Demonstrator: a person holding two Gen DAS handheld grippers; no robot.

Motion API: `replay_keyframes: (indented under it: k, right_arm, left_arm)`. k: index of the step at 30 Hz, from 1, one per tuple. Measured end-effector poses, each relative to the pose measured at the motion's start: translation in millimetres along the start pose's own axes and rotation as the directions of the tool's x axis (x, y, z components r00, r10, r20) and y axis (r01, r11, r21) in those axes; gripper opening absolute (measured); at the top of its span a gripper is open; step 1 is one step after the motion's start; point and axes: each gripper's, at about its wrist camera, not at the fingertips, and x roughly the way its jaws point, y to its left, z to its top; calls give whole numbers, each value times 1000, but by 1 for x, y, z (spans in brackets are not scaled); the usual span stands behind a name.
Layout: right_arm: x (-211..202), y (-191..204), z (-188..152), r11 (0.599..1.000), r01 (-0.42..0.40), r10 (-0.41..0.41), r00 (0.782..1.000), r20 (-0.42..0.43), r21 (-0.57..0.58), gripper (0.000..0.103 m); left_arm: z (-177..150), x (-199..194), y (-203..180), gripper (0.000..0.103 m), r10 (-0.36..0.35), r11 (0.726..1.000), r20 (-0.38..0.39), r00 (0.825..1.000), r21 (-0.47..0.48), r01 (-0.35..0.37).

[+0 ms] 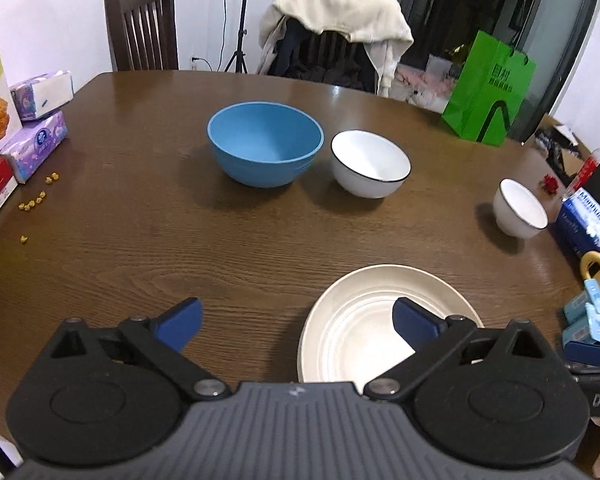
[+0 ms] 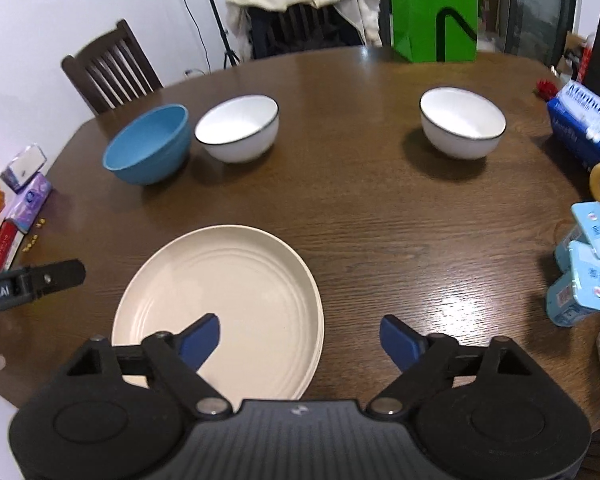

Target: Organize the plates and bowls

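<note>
Both grippers, left gripper point(image 1: 298, 322) and right gripper point(image 2: 300, 340), hang wide open, holding nothing, over the cream plates point(image 2: 236, 280); bowls look next: blue bowl point(image 1: 265, 144)

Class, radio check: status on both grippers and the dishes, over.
Left gripper and right gripper open, nothing held. Cream plate on table, blue bowl and two white bowls apart, unstacked. Nothing in the way.
</note>
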Motion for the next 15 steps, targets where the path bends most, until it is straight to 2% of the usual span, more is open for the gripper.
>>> replay_keyframes:
  k: [2, 9, 15]
  right_arm:
    - [-10, 4, -6, 1000, 13, -12, 999, 42, -22, 103]
    - [-40, 11, -13, 999, 32, -28, 993, 114, -35, 103]
    - [-64, 11, -34, 999, 30, -23, 988, 153, -39, 103]
  left_arm:
    - [-3, -10, 0, 103, -3, 1000, 32, 999, 2, 3]
    - [-17, -43, 0, 103, 20, 999, 113, 993, 37, -25]
    - [-27, -61, 2, 103, 16, 999, 144, 989, 28, -20]
